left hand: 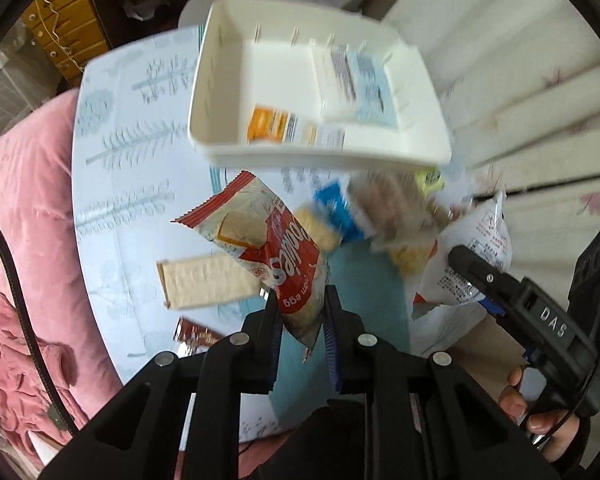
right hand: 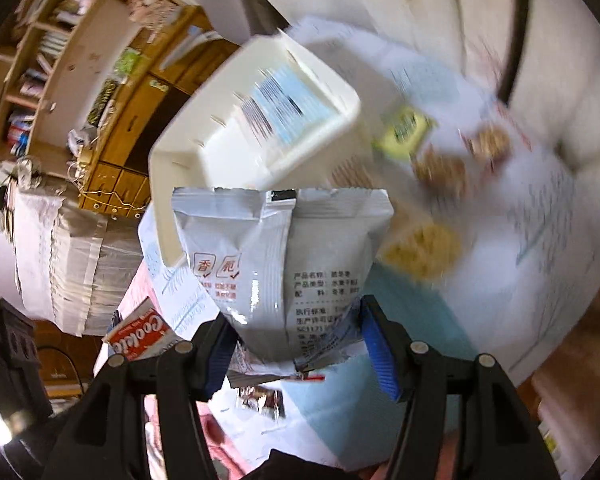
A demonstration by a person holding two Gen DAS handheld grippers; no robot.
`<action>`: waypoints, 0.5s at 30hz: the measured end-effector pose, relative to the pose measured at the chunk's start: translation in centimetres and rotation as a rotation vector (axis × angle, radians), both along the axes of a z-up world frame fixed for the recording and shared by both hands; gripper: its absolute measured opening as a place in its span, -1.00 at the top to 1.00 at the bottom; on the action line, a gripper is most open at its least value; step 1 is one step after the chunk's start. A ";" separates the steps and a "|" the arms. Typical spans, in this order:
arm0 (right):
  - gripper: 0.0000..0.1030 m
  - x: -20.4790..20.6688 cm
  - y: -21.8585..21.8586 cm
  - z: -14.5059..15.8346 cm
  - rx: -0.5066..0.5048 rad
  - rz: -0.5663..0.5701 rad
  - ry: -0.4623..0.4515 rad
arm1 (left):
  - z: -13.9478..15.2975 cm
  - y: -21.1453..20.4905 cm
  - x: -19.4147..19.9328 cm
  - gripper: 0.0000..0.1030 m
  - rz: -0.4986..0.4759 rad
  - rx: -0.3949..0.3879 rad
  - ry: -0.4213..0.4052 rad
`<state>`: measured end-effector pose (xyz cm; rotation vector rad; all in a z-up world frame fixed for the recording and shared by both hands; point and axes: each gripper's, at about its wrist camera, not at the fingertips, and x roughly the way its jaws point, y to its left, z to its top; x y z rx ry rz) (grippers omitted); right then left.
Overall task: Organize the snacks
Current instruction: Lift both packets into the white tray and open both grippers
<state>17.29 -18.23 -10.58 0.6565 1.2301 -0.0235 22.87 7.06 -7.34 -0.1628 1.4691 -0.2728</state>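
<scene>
Two packets sit in the white tray (left hand: 220, 80) at the table's far side: an orange-labelled one (left hand: 276, 128) and a white-and-blue one (left hand: 356, 84). Left gripper (left hand: 300, 312) pinches the red cookie packet (left hand: 268, 240) by its end, clear of the table. Right gripper (right hand: 296, 344) clamps the grey-white pouch (right hand: 284, 256), likewise aloft. Loose snacks (left hand: 372, 216) lie heaped near the tray, a wafer bar (left hand: 204, 280) to the left. Judged early: most sorting remains.
</scene>
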 end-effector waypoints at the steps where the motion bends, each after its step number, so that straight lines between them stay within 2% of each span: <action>1: -0.16 0.4 -0.3 0.5 -0.014 0.015 -0.022 | 0.2 -0.1 0.4 0.67 0.010 -0.004 -0.010; 7: -0.16 3.7 -0.2 3.2 -0.088 0.102 -0.134 | 1.4 -1.1 3.2 0.67 0.069 -0.006 -0.072; 11: -0.16 5.7 -0.4 4.0 -0.113 0.158 -0.205 | 1.7 -1.5 4.8 0.67 0.117 -0.023 -0.090; 15: -0.16 7.8 -0.7 4.5 -0.145 0.207 -0.262 | 1.9 -1.9 6.2 0.67 0.152 -0.049 -0.144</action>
